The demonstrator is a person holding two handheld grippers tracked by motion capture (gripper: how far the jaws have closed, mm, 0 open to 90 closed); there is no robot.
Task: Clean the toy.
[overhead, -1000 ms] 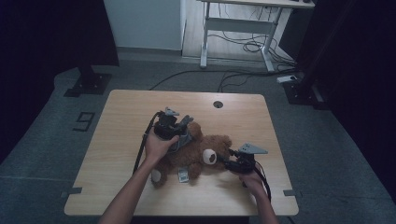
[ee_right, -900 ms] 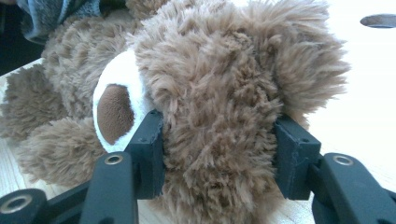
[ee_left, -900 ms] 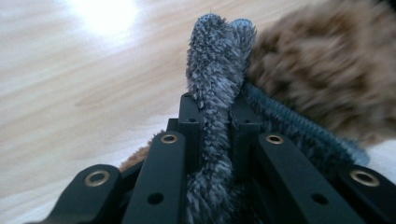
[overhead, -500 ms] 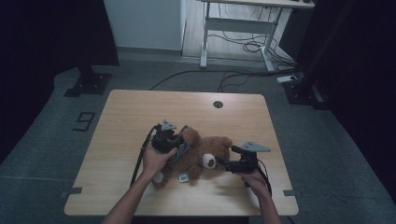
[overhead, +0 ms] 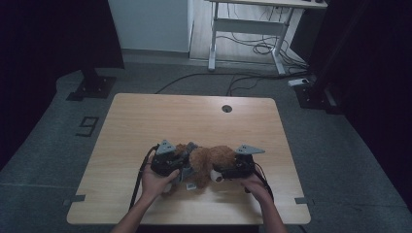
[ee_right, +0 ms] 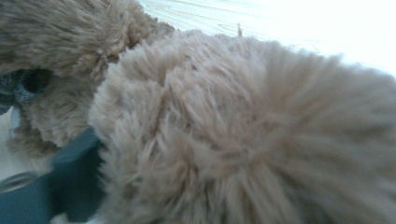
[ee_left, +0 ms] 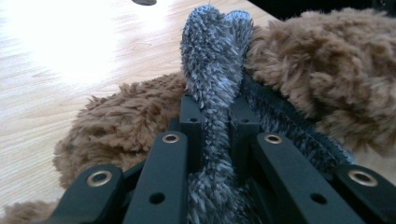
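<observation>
A brown teddy bear [overhead: 210, 159] lies on the wooden table [overhead: 194, 116] near its front edge, between my two grippers. A grey fuzzy piece of cloth [ee_left: 212, 51] belongs to the bear or is worn by it. My left gripper [ee_left: 215, 107] is shut on a fold of it, beside the bear's brown fur [ee_left: 327, 70]. In the high view the left gripper [overhead: 180, 164] sits at the bear's left side. The right gripper [overhead: 222, 174] presses into the bear's right side. Brown fur [ee_right: 243, 130] crowds the right gripper view and hides the jaws' tips.
A round cable hole [overhead: 226, 108] sits near the table's far edge. Bare tabletop stretches behind and to both sides of the bear. Beyond the table stand a white desk frame [overhead: 248, 29], floor cables and a dark stand [overhead: 92, 85].
My left gripper has come nearer to the person, drawing the grey cloth with it down against the bear. The right gripper has barely shifted.
</observation>
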